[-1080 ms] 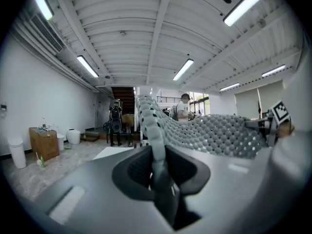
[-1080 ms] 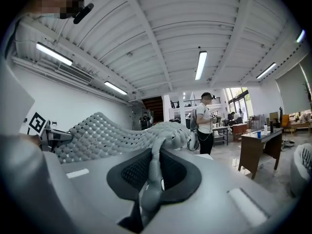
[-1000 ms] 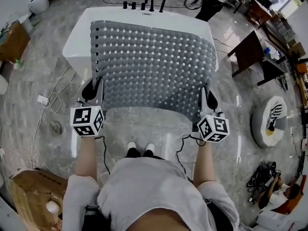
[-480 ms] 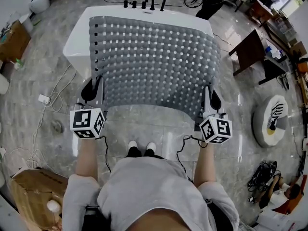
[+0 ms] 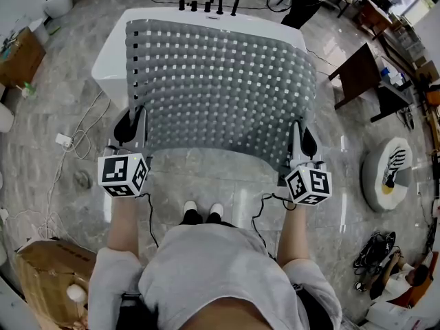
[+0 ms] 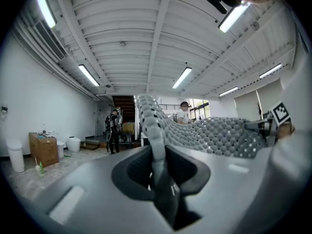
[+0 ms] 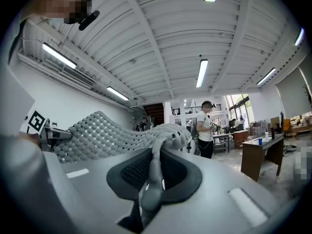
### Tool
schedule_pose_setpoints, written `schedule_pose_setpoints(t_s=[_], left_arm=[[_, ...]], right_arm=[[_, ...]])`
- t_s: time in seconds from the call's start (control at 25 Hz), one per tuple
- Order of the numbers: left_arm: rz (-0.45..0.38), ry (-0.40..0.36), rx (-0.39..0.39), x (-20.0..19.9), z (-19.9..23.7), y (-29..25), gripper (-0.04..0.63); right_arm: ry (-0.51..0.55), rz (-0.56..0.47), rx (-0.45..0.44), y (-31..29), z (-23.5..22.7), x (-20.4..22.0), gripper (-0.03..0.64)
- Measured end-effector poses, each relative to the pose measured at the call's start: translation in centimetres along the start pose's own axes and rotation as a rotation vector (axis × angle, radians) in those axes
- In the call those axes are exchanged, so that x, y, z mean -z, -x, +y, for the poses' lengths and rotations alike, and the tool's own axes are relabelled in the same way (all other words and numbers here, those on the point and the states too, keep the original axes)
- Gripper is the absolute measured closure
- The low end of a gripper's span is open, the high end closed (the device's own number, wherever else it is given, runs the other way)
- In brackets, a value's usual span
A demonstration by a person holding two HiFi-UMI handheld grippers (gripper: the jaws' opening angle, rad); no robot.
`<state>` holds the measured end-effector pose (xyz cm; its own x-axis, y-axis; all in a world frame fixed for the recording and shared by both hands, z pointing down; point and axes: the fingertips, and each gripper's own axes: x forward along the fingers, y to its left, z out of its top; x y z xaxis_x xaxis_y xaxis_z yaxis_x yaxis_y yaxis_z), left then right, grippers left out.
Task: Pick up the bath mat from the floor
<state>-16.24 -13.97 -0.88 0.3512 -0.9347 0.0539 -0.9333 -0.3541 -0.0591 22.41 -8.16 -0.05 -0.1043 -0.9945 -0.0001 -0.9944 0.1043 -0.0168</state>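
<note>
While the person stands with both forearms stretched forward, roughly parallel and well apart, the bath mat point(image 5: 220, 81) is off the floor point(image 5: 62, 108), spread almost flat between the two grippers and reaching out over the white bathtub point(image 5: 108, 50) ahead. The left gripper point(image 5: 132, 126) points level and away from the body, with its marker cube toward the wrist. Its jaws stand nearly together, a narrow gap filled by the mat's near left corner, which the pads pinch edge-on. The right gripper point(image 5: 300, 141) mirrors that pose on the other side, level and forward. Its jaws are likewise drawn close and clamped on the near right corner.

From each gripper view the grey, knobbly sheet rises out of the jaws in a soft hump and runs across toward the other gripper. From the head view the mat covers most of the tub, leaving only the left rim and the far end with its black taps point(image 5: 214, 2) showing. The near edge lies just ahead of the person's shoes point(image 5: 201, 212).
</note>
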Motion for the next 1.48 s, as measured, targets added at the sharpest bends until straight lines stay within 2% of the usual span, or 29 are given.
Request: schedule_pose_setpoints(t_s=[1.48], left_arm=[[-0.018,0.005,-0.029,-0.9,0.3,0.0,0.526]], right_arm=[[0.008,-0.041,-0.013,-0.2,0.2,-1.4,0.571]])
